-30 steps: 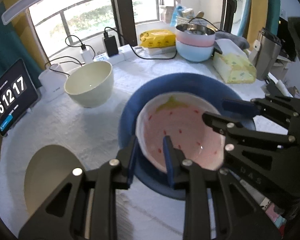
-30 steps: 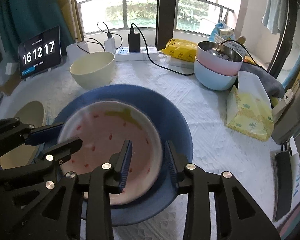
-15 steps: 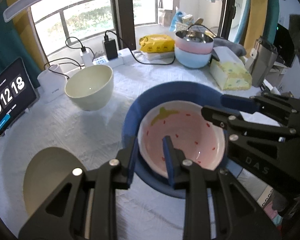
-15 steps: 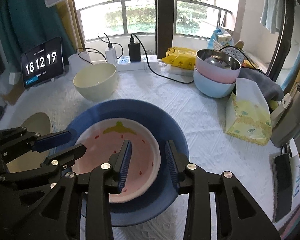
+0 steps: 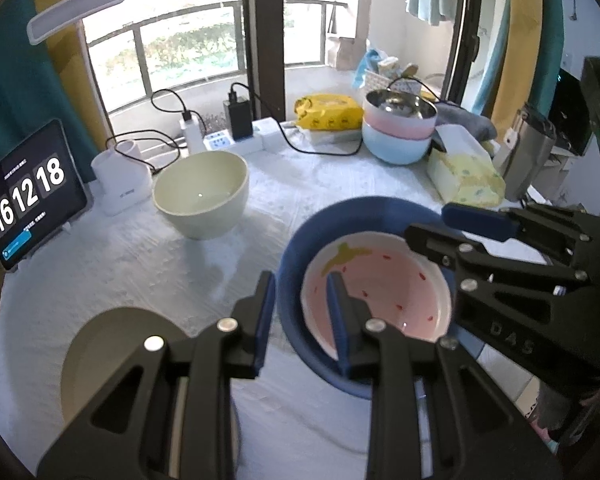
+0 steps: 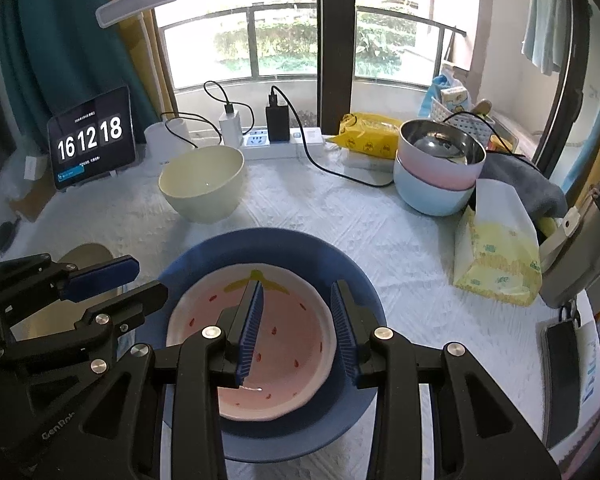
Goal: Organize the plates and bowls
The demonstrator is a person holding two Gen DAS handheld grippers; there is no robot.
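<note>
A pink strawberry-patterned bowl (image 6: 296,344) (image 5: 388,292) sits inside a wide blue plate (image 6: 284,248) (image 5: 364,212). My left gripper (image 5: 300,316) (image 6: 152,280) is shut across the stack's left side, one finger outside the blue rim and the other inside the pink bowl. My right gripper (image 6: 296,328) (image 5: 426,226) is shut on the opposite side, one finger in the pink bowl and one outside it. The stack hangs between them above the white tablecloth. A cream bowl (image 5: 200,192) (image 6: 202,184) stands further back. A tan plate (image 5: 112,344) (image 6: 88,254) lies at the near left.
A steel, pink and light-blue bowl stack (image 6: 436,168) stands at the back right, with a tissue pack (image 6: 496,256) beside it. A clock tablet (image 6: 90,140), a power strip (image 6: 260,144) with cables and a yellow packet (image 6: 368,136) line the window side.
Both grippers have risen with the blue plate and pink bowl between them, so the table things look smaller and further off. The stack has settled more level.
</note>
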